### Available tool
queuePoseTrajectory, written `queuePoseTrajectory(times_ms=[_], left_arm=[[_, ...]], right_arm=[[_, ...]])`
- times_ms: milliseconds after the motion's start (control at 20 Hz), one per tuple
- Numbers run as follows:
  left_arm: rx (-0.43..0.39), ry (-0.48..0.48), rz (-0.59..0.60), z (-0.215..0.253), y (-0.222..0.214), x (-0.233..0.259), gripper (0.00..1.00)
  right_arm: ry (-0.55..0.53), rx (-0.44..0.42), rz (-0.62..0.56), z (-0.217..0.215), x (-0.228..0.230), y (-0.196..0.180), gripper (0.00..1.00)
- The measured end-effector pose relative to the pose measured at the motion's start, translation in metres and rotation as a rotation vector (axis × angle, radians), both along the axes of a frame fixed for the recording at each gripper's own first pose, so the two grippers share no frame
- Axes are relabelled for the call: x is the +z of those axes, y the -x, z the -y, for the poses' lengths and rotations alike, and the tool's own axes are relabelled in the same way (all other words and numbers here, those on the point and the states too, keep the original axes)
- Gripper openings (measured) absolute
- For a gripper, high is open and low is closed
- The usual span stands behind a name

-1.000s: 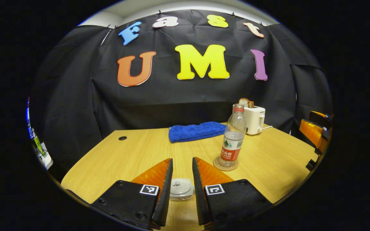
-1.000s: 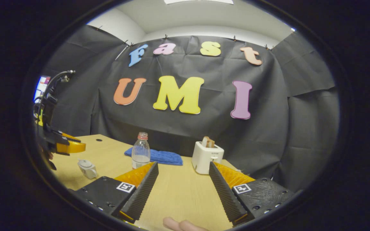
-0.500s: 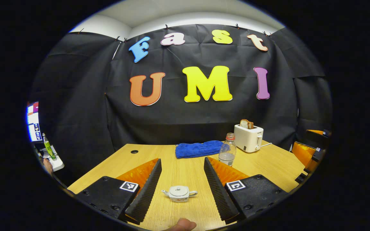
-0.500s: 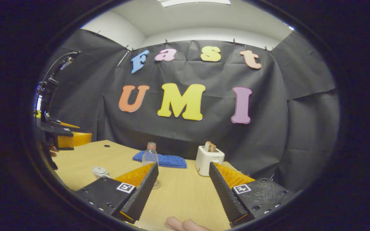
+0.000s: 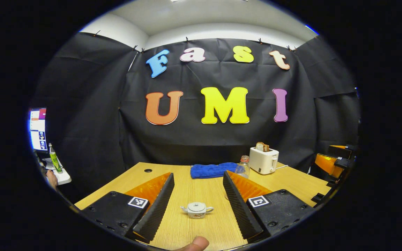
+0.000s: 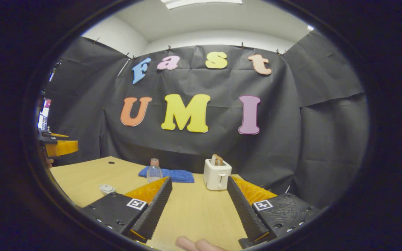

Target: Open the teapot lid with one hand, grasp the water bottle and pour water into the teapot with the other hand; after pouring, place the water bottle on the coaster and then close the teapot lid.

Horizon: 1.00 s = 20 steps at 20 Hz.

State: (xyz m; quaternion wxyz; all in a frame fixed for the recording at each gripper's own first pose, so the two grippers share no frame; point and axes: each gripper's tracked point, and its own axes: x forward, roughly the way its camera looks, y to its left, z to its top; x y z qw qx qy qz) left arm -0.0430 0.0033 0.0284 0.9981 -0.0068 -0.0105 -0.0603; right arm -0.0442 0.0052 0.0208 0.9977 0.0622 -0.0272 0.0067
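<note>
Teapot (image 5: 196, 210) sits lidded on the wooden table (image 5: 291, 181), near, between the left gripper (image 5: 196, 195)'s wide-spread, empty fingers. Farther right stands the water bottle (image 5: 243, 166), beside a blue towel (image 5: 210, 170) and toaster (image 5: 263, 160). The right gripper (image 6: 198, 197) is likewise spread wide, holding nothing.

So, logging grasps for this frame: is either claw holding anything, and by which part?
Nothing is held. The left claw and the right claw are both open, with the teapot lidded on the table.
</note>
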Motion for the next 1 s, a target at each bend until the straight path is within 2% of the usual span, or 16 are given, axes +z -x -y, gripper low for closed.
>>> queuePoseTrajectory(times_ms=[250,350,450,500,600,1000], left_arm=[[0.048,-0.026,-0.026,-0.011,-0.01,-0.012,0.89],[0.05,-0.023,-0.028,-0.009,-0.012,-0.012,0.89],[0.045,-0.025,-0.015,-0.007,-0.012,-0.009,0.89],[0.046,-0.025,-0.003,-0.007,-0.013,-0.006,0.9],[0.041,-0.025,0.011,-0.004,-0.011,-0.004,0.94],[0.039,-0.036,0.007,0.001,-0.012,-0.007,0.94]], right_arm=[[-0.005,0.011,0.032,0.0,0.01,0.008,0.95],[-0.006,-0.005,0.04,0.004,0.01,0.008,0.98],[-0.013,-0.013,0.04,0.006,0.009,0.007,0.98],[-0.02,-0.015,0.042,0.006,0.01,0.006,0.95],[-0.027,-0.007,0.044,0.005,0.01,0.005,0.98],[-0.016,0.01,0.055,0.0,0.01,0.003,0.95]])
